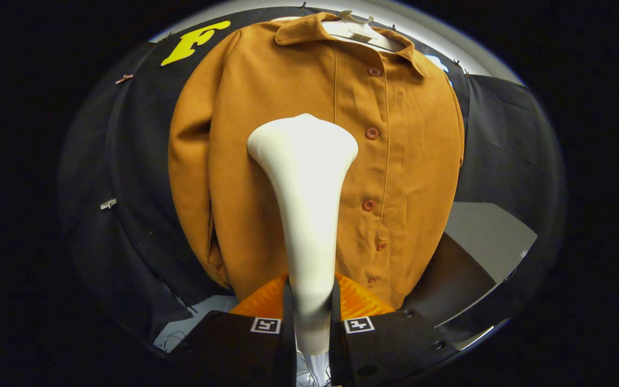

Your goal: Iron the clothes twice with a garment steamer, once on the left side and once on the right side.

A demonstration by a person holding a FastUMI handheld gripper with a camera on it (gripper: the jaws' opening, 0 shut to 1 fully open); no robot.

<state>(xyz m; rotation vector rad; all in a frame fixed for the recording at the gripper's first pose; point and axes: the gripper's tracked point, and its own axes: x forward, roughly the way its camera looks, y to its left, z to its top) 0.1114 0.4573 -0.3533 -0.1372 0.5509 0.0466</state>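
tool (310, 314) clamped on the garment steamer (305, 215), both fingers pressed flat against the narrow lower neck of its handle; smooth, matte, off-white plastic body, slim between the fingers, swelling upward into a broad, rounded, fan-shaped head; head up against the chest of the shirt (309, 161), left of the button line, exact contact with the cloth hard to judge; mustard-brown woven fabric, fairly smooth with faint creases, pointed collar, long sleeves hanging at both sides; row of small round reddish-brown buttons (372, 133) down the placket, just right of the steamer head; pale plastic hanger (357, 29) inside the collar, holding the shirt against the black cloth wall; grey flat surface (487, 242) low down beyond the right sleeve
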